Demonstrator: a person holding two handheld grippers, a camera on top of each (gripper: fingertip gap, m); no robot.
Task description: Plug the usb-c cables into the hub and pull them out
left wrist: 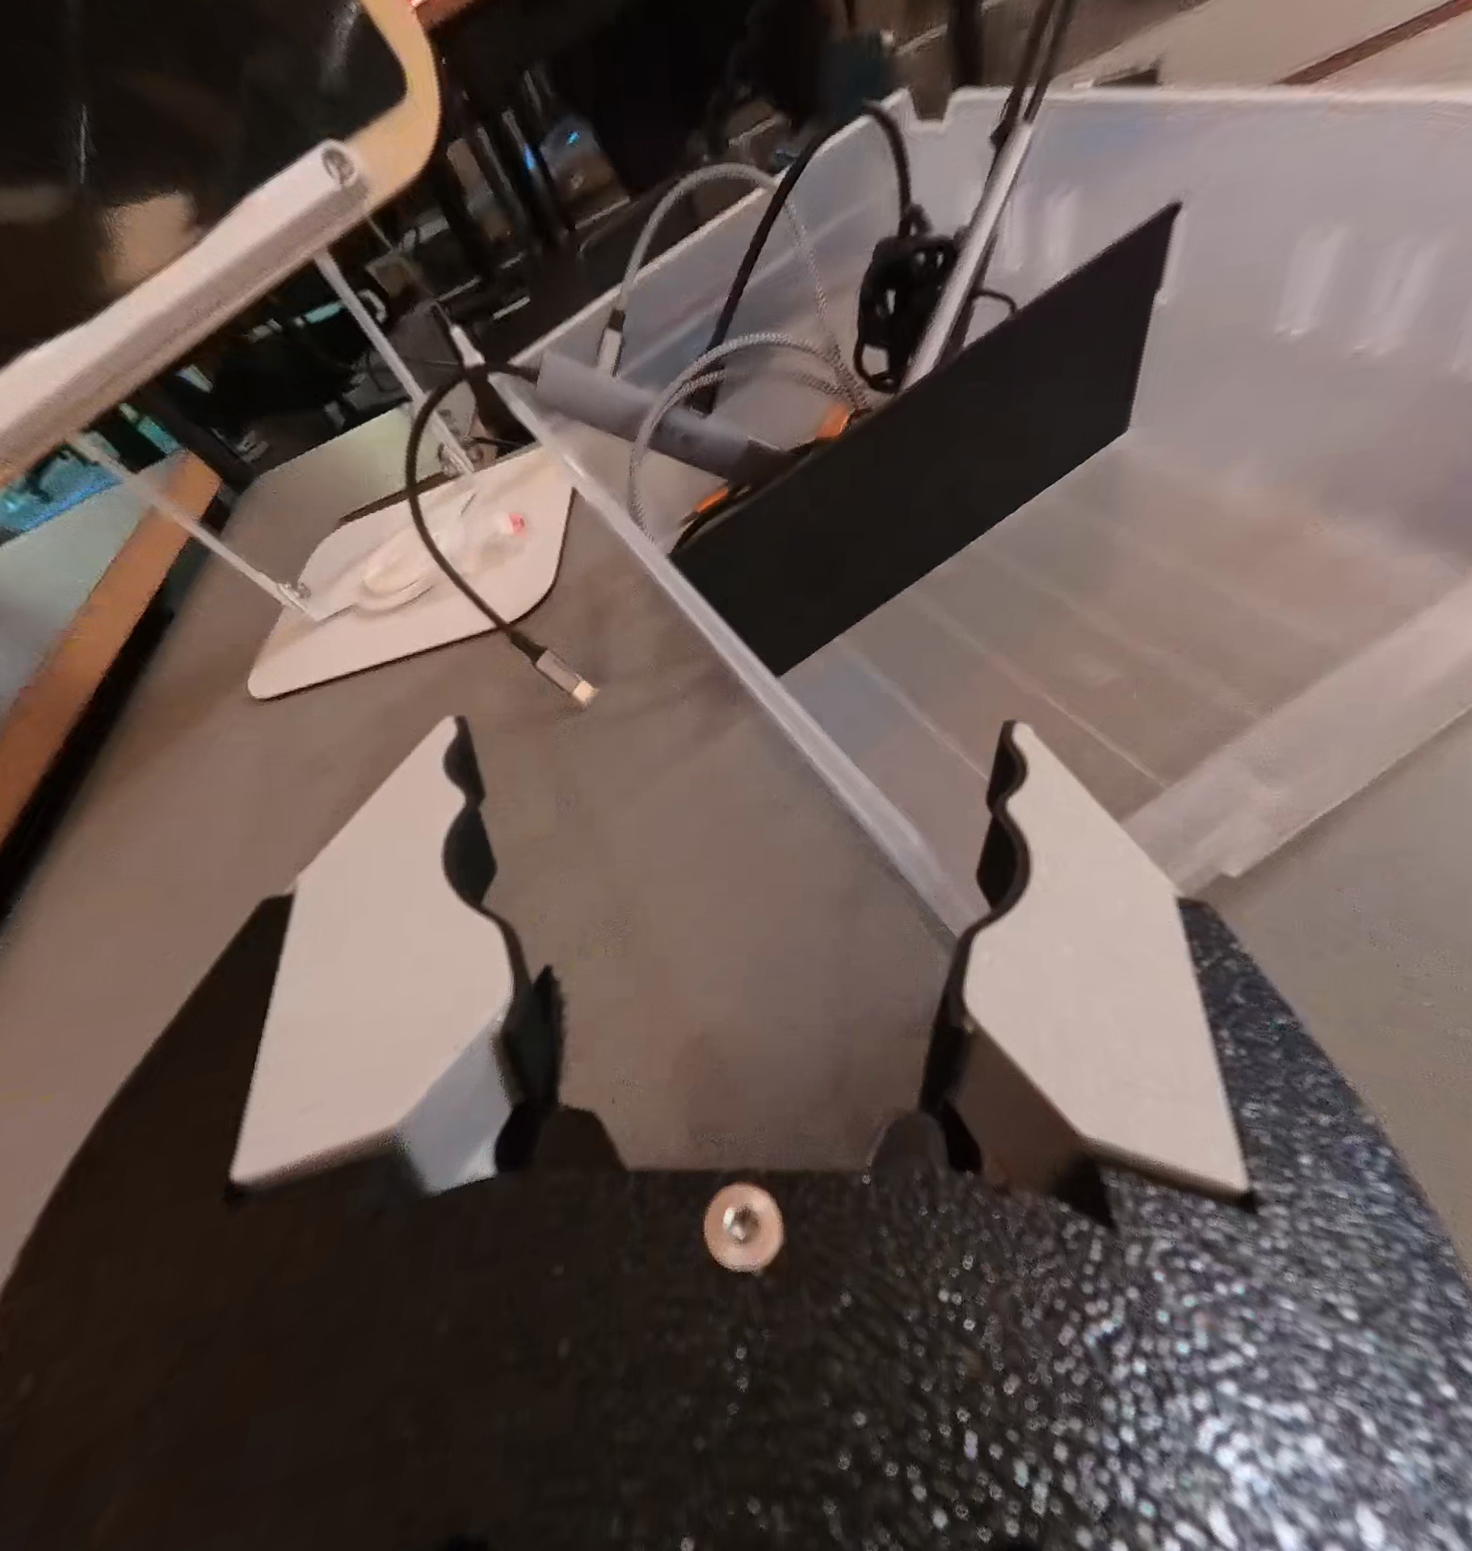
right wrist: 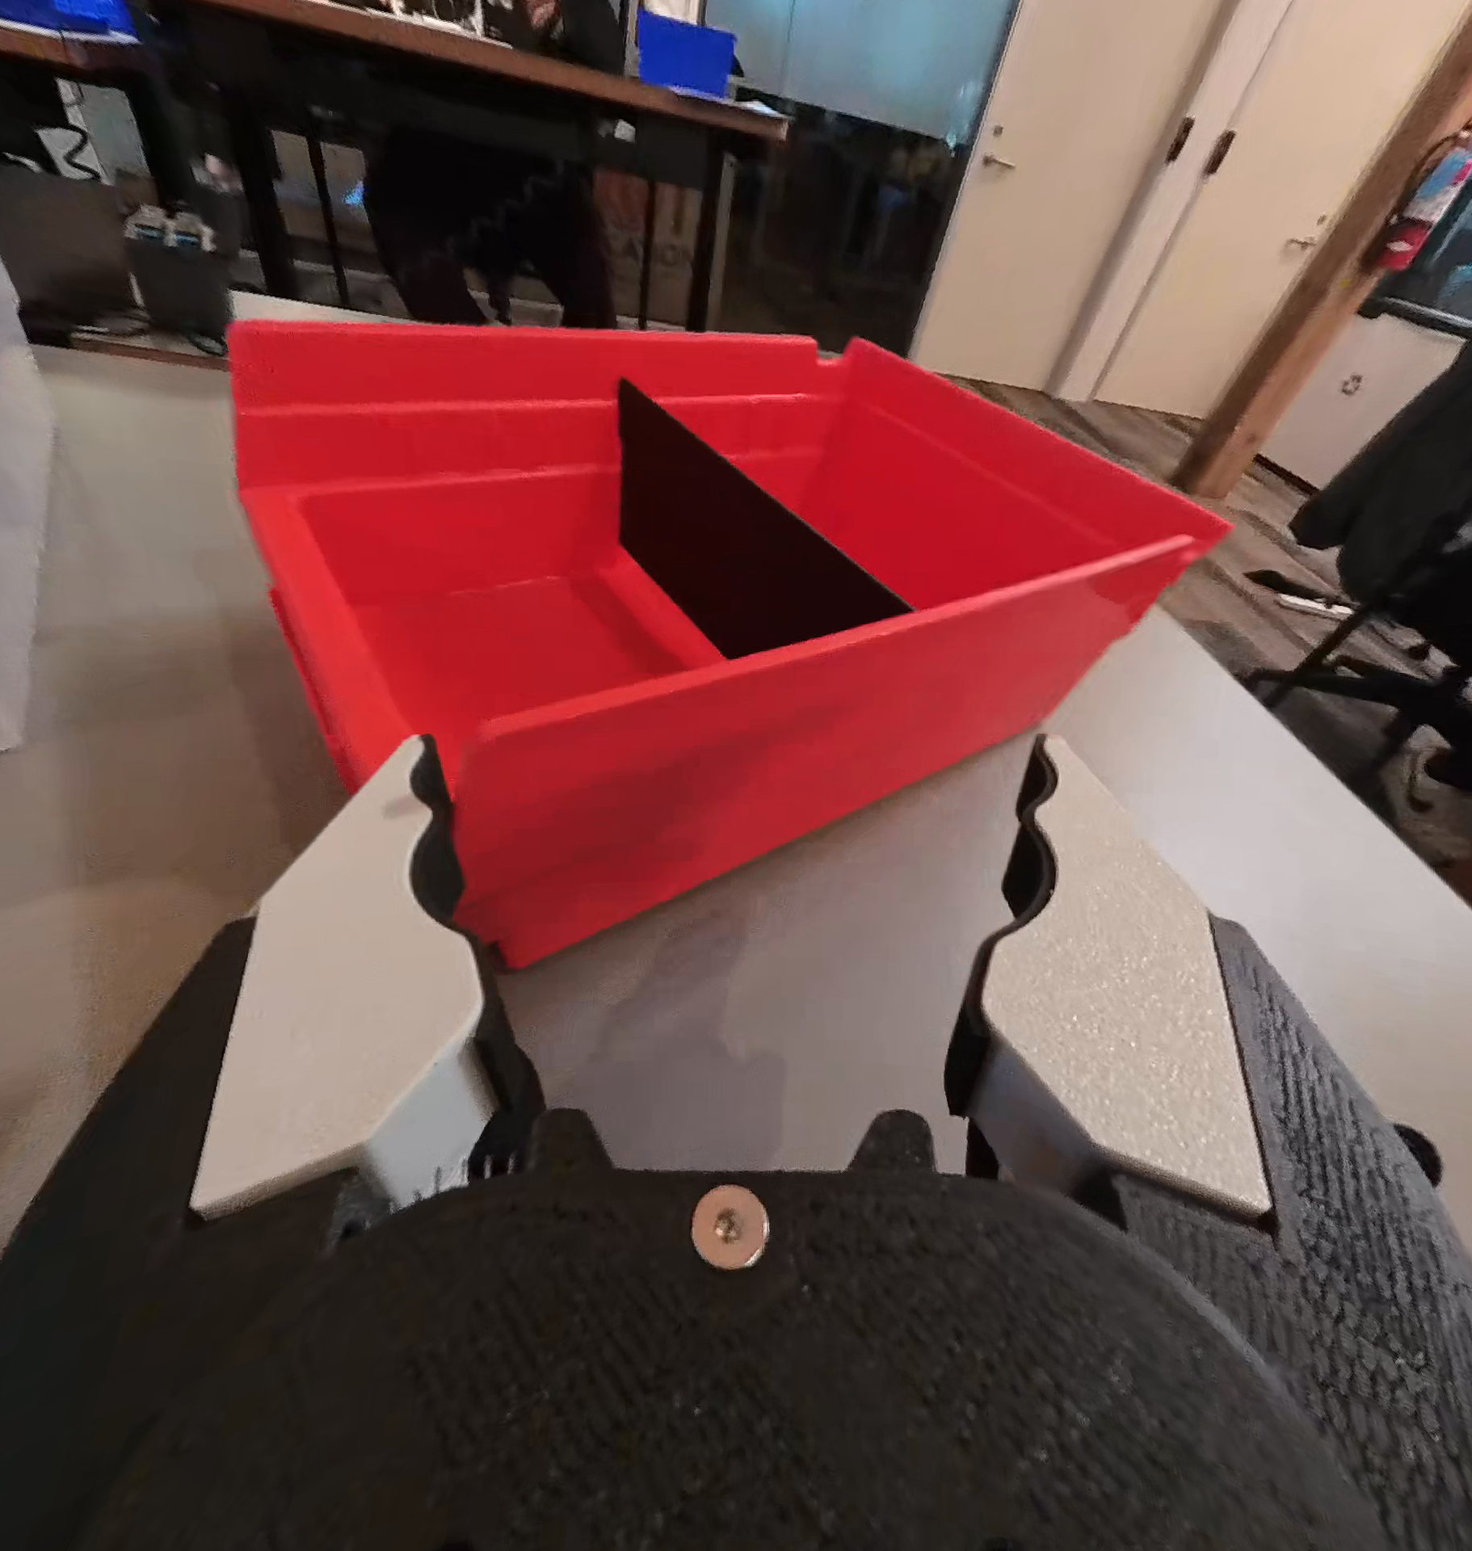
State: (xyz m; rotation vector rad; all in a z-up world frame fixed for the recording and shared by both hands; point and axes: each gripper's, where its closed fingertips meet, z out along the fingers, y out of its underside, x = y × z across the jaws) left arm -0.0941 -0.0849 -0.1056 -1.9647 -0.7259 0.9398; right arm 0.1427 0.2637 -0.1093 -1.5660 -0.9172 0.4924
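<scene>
In the left wrist view a black USB-C cable [left wrist: 430, 495] loops down onto the grey table, and its silver plug [left wrist: 566, 681] lies just ahead of my left gripper [left wrist: 737, 738], which is open and empty. A grey hub [left wrist: 632, 403] rests on the rim of a clear bin [left wrist: 1219, 436] with several grey braided and black cables [left wrist: 716, 369] bunched behind a black divider [left wrist: 951, 470]. In the right wrist view my right gripper [right wrist: 737, 755] is open and empty, close to the near wall of a red bin [right wrist: 800, 738] with a black divider [right wrist: 741, 537].
A white stand base [left wrist: 397, 604] with clear legs holds a tilted device [left wrist: 170, 277] at the left of the table. Beyond the table stand other desks [right wrist: 464, 75], a person's legs [right wrist: 481, 218], doors [right wrist: 1135, 168], a wooden post [right wrist: 1337, 252] and an office chair [right wrist: 1438, 537].
</scene>
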